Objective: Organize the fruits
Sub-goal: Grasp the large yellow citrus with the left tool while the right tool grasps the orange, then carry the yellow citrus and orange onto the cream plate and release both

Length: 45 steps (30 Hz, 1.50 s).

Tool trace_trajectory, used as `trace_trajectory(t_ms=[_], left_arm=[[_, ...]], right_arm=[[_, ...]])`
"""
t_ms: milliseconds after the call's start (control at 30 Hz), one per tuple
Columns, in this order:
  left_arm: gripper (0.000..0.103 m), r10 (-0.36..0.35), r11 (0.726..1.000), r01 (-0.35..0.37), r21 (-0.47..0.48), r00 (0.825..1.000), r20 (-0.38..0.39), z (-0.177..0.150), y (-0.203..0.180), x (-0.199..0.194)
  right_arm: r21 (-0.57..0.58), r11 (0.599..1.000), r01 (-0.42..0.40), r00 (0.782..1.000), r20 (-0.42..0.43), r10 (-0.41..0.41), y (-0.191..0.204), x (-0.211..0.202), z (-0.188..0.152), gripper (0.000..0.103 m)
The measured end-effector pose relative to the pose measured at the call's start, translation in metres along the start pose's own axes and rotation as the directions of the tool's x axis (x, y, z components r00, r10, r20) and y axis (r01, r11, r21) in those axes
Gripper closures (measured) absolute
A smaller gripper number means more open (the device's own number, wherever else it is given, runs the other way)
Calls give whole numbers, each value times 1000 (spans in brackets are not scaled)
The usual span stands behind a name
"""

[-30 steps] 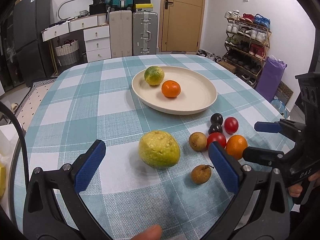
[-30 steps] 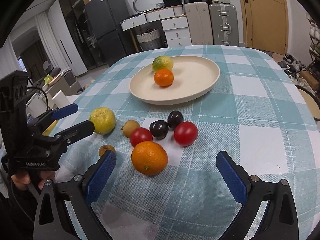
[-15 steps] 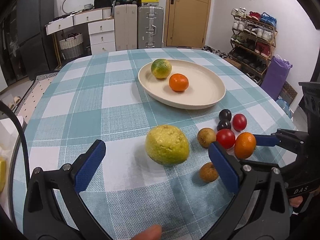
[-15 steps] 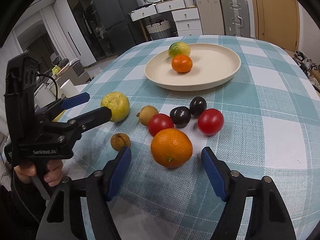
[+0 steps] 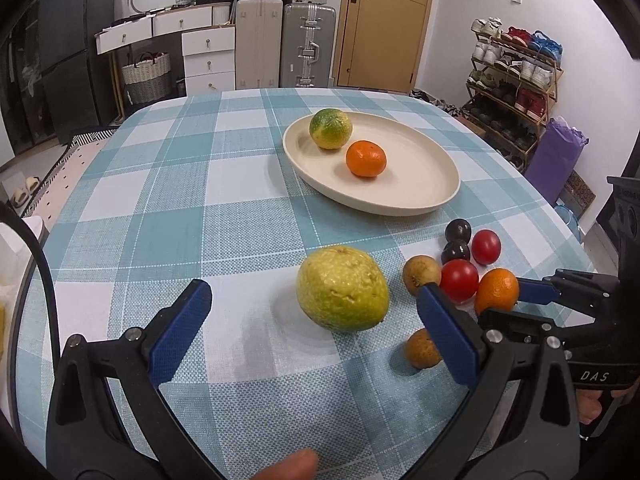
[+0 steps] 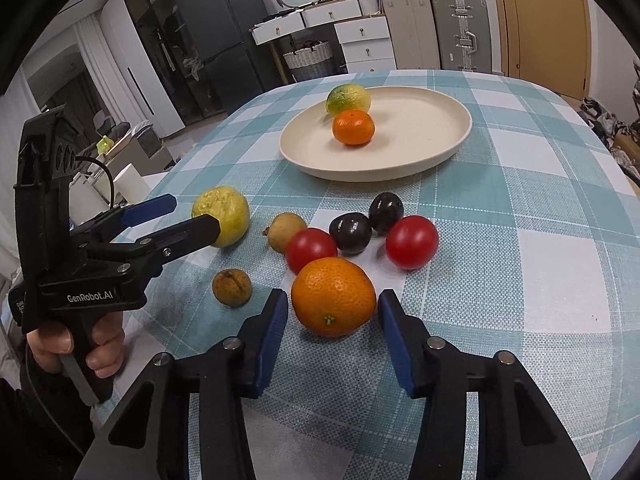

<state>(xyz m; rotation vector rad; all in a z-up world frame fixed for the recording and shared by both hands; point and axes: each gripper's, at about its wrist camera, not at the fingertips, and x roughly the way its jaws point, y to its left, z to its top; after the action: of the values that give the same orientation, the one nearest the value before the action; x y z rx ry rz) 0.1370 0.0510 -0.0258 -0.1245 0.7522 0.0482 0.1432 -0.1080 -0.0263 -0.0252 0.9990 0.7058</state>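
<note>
A cream plate [image 5: 420, 196] [image 6: 440, 144] holds a green-yellow citrus [image 5: 331, 128] and a small orange [image 5: 366, 159]. On the checked cloth lie a big yellow-green fruit [image 5: 342, 288] [image 6: 221, 216], an orange [image 6: 333, 297] [image 5: 496, 291], two red tomatoes [image 6: 412, 242], two dark plums [image 6: 352, 234] and two brown fruits [image 6: 232, 287]. My left gripper [image 5: 316, 344] is open, its pads short of the yellow-green fruit on either side. My right gripper [image 6: 332, 336] is open with its pads close on both sides of the orange, a thin gap showing.
The table's right edge [image 5: 576, 240] drops toward a shoe rack [image 5: 516, 92] and a purple bag [image 5: 554, 160]. Drawers and suitcases [image 5: 280, 40] stand beyond the far edge. White objects [image 6: 128, 184] sit off the table's left side.
My right gripper moved forward and its jaws narrowed around the orange. My left gripper edged closer to the yellow-green fruit, still wide open.
</note>
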Motion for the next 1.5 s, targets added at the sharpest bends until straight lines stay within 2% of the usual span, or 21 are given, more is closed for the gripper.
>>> trace_trajectory(t_ms=[133,300,500,600,700,733,767,967,1500], left_arm=[[1,-6,1000,6,2,1000,-3,0,-1,1],[8,-19,1000,19,7,1000,-8,0,-2,2],[22,-47,999,47,14,999,-16,0,-4,4],[31,-58,998,59,21,998,-26,0,-6,6],[44,-63,998,64,26,997,-42,0,-8,9],[53,-70,997,71,24,996,-48,0,-8,10],[54,-78,997,79,17,996,-54,0,-7,11],[55,-109,994,109,-2,993,-50,-2,-5,11],[55,-121,993,119,26,991,49,3,-12,-15]], right_arm=[[7,1000,-3,1000,0,3,-1,-1,0,60],[12,1000,-8,1000,8,8,-1,-2,-1,61],[2,1000,-9,999,39,9,2,-10,0,61],[3,1000,-17,998,54,17,1,-15,1,61],[7,1000,-13,998,62,13,-1,-17,2,61],[9,1000,-15,998,62,14,-2,-17,2,61],[12,1000,-15,998,63,14,-2,-18,2,61],[11,1000,-11,997,74,10,-2,-20,3,61],[35,999,-1,993,120,-3,-12,-34,7,61]])
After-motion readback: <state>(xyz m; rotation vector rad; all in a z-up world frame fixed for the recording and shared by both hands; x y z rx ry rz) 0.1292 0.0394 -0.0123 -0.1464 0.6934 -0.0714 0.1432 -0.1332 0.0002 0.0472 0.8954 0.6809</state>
